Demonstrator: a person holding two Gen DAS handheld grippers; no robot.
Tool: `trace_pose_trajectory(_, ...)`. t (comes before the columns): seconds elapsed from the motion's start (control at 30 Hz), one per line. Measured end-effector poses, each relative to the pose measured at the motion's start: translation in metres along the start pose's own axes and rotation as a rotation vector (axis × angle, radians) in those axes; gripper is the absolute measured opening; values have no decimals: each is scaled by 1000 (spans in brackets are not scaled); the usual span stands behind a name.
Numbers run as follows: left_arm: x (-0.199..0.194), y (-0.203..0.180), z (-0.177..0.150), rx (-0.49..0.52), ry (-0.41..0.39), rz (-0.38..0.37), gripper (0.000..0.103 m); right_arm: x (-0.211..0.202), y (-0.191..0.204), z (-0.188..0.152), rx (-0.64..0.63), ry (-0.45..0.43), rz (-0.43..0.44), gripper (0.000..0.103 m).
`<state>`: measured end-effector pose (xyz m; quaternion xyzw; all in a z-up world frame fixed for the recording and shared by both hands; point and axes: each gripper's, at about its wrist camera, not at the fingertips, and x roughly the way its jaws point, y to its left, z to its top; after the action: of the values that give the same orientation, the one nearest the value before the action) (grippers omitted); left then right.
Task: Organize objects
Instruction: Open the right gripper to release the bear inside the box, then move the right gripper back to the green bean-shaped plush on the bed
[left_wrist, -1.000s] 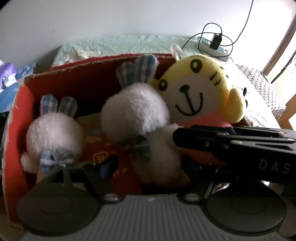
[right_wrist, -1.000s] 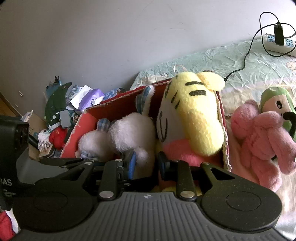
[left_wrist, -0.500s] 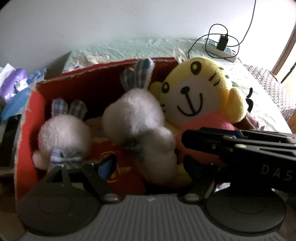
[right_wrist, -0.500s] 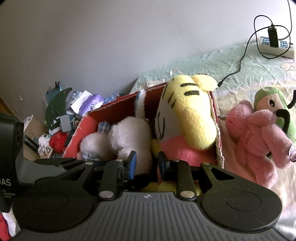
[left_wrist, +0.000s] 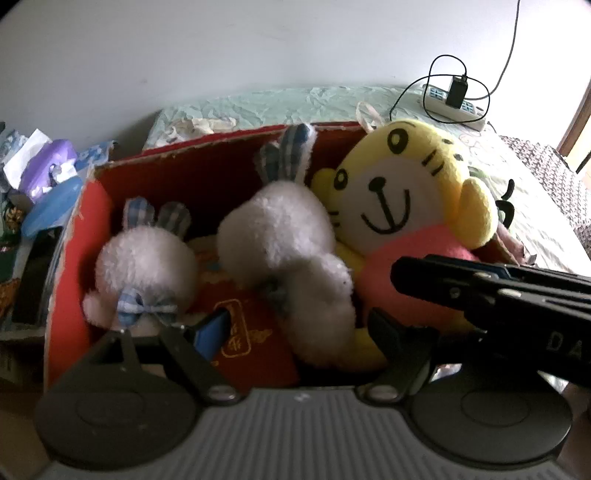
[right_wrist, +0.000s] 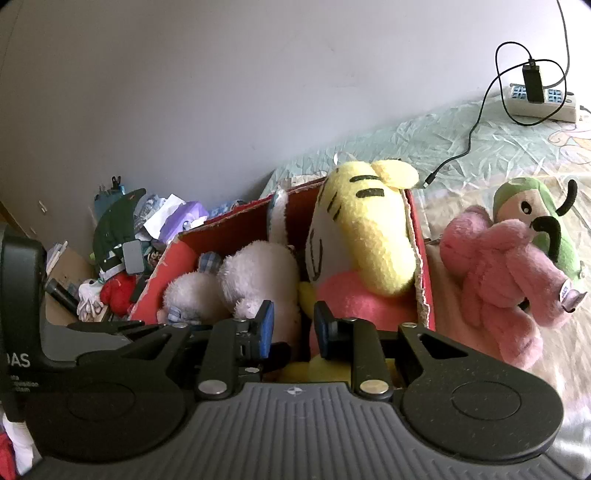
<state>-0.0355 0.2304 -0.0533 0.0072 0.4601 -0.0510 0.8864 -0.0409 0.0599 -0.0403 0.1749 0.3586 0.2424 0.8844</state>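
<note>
One red cardboard box (right_wrist: 236, 225) holding two white fluffy rabbit plushes (left_wrist: 146, 266) (left_wrist: 280, 240) and one yellow tiger plush (left_wrist: 399, 195); two more plushes, pink (right_wrist: 506, 273) and green (right_wrist: 532, 210), outside; my left claw (left_wrist: 299, 328) and right claw (right_wrist: 291, 325) both spread, empty.

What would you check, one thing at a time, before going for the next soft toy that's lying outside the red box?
1. Right gripper free: ok, jaws apart with nothing between them.
2. Left gripper free: ok, open and empty over the box floor.
3. Toys left outside: not ok, the pink plush and the green plush lie on the bed beside the red box.
4. Toys already packed: ok, the yellow tiger and two white bunnies sit inside.
5. Room in the box: cannot tell, the toys fill most of what shows.
6. Charger cable clear of the path: ok, it lies farther back on the bed.
</note>
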Motion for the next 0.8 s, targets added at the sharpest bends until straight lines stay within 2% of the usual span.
trace_pose_trajectory(0.43,-3,-1,-3,-7,-19,42,84,-5,0,-3,-5,-10,11,23)
trace_pose_trajectory(0.6,-1,1,-3,-17,-13,56,90,-8,-2,-5,-4,-20,26,23)
trace_pose_trajectory(0.8,-2,1,-4,-21,-31,71,91,-12,-3,-7,-14,-33,33,23)
